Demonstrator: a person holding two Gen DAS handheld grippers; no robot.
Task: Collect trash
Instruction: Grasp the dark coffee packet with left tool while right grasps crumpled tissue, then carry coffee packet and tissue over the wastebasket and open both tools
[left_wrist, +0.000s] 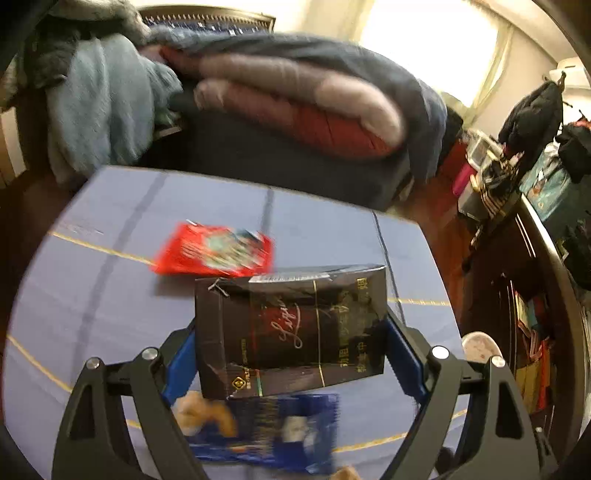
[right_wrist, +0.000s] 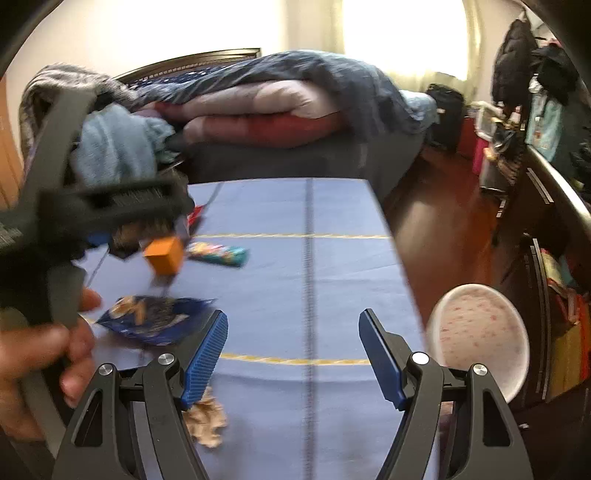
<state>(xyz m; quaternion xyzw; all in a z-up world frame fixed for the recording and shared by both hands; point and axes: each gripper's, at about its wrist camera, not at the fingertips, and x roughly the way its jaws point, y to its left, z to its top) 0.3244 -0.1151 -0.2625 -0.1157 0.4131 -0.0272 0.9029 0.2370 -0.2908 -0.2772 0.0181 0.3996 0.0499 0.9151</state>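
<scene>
Bed (right_wrist: 280, 110): beyond the table's far edge, heaped with folded quilts; bright window behind, wood floor and cluttered shelving off the right edge.

Table (right_wrist: 332, 266): blue cloth with yellow and dark lines, carrying the trash.

Bin (right_wrist: 480, 332): white, round, speckled, on the floor just off the table's right edge; its contents cannot be made out.

Left gripper (left_wrist: 291, 339): jaws clamped on a dark cigarette pack (left_wrist: 291, 325), held above the table near its near edge.

Right gripper (right_wrist: 291, 354): jaws spread, nothing between them, over the near edge.

Blue snack bag (right_wrist: 159, 321): flat near the left edge, not picked up.

Red wrapper (left_wrist: 214, 254): mid-table toward the left edge, blurred.

Long printed wrapper (right_wrist: 218, 254): mid-table, left of the centre line.

Crumpled brown paper (right_wrist: 207, 421): at the near edge, under the right gripper's left finger.

Progress, judged: early; one piece in hand, at least four left on the cloth.
</scene>
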